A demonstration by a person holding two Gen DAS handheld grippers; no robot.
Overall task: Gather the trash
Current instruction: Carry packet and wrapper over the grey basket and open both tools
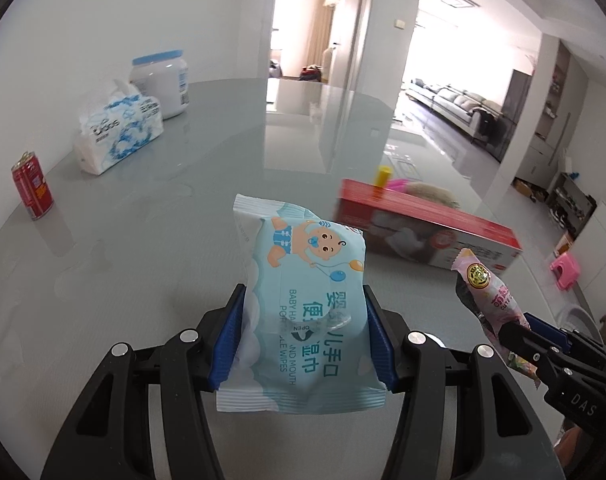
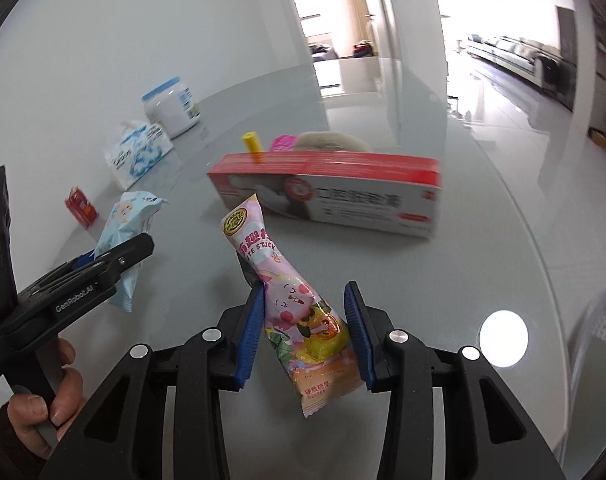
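Observation:
My left gripper is shut on a light blue baby wipes pack and holds it above the glass table; the pack also shows in the right wrist view. My right gripper is shut on a pink candy stick wrapper, also lifted off the table; the wrapper also shows at the right of the left wrist view. The two grippers are side by side, left gripper to the left of the right one.
On the round grey glass table lie a long red and white box, a tissue pack, a white jar with a blue lid and a red can. A yellow tube and pink items sit behind the box.

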